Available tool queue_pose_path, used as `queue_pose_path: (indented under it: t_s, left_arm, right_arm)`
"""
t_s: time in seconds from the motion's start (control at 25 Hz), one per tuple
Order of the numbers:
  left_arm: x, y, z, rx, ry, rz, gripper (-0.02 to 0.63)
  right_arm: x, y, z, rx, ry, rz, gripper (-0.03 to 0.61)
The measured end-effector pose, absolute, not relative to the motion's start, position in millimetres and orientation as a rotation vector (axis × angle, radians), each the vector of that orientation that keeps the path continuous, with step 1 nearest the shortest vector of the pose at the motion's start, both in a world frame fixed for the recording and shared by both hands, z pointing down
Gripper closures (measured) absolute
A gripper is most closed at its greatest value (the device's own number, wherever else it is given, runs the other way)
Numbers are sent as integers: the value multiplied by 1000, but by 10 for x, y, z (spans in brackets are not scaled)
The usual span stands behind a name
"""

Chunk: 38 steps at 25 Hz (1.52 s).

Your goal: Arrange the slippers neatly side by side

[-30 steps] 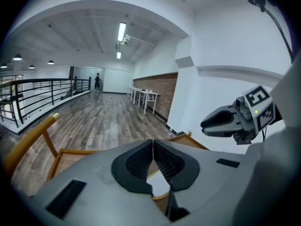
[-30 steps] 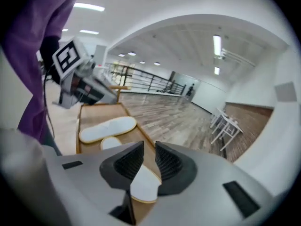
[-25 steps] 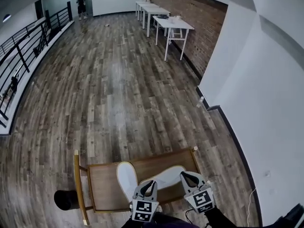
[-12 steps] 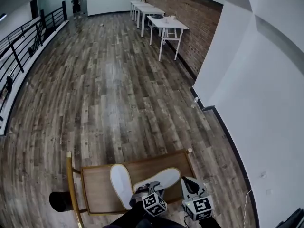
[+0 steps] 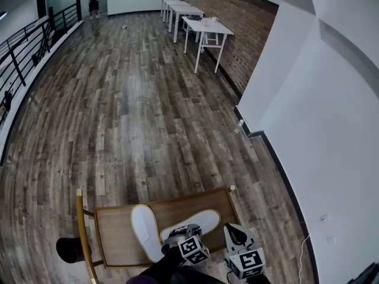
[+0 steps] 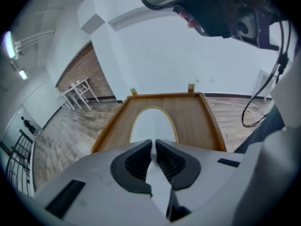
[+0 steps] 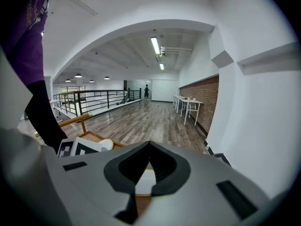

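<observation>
Two white slippers lie on a wooden chair seat (image 5: 115, 232) just below you, close together at the ends nearest you and splayed apart at the far ends, so they are not yet side by side. Your left gripper (image 6: 153, 144) has just been closing and now pinches a thin white edge of the held slipper (image 5: 195, 222), the one lying across the seat towards your right; the narrow grip on the rim looks meant to let you swing it round to match its partner. The second slipper (image 5: 144, 229) rests untouched to the left, pointing away from you. Your right gripper (image 7: 149, 146) has its jaws together on nothing and hangs by the seat's right end, probably just keeping clear. No brand, label or lettering can be read on the slippers or chair; the marker cube (image 5: 192, 250) shows only black-and-white squares.
</observation>
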State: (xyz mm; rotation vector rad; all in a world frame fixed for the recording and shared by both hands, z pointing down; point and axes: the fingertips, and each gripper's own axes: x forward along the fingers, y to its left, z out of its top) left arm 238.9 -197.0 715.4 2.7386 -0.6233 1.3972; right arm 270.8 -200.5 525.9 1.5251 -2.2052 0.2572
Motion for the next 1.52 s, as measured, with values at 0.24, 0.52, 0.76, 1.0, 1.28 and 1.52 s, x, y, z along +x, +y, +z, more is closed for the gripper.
queue_pose_path:
  t_s: [0.24, 0.52, 0.76, 1.0, 1.28, 1.52]
  left_arm:
    - [2317, -2020, 7132, 2610, -720, 1340, 595]
    - [2225, -2237, 6866, 2316, -929, 1030, 597]
    - [1877, -2386, 6707, 1945, -1148, 756, 598]
    - [1397, -2352, 6782, 1600, -1313, 524, 597]
    - [1168, -2353, 7035, 1520, -1383, 537, 597]
    - [1163, -2302, 7158, 1520, -1379, 556, 597]
  right_arm:
    - [2704, -2054, 5213, 1529, -2224, 230, 580]
    - [2773, -2095, 5065, 1583, -2223, 218, 580]
    - [2724, -2133, 4936, 1594, -2249, 193, 580]
    - [2593, -2093, 4974, 1559, -2278, 210, 580]
    - [2511, -2105, 4984, 1526, -2296, 203, 580]
    - [2497, -2083, 4978, 1525, -2279, 211, 580]
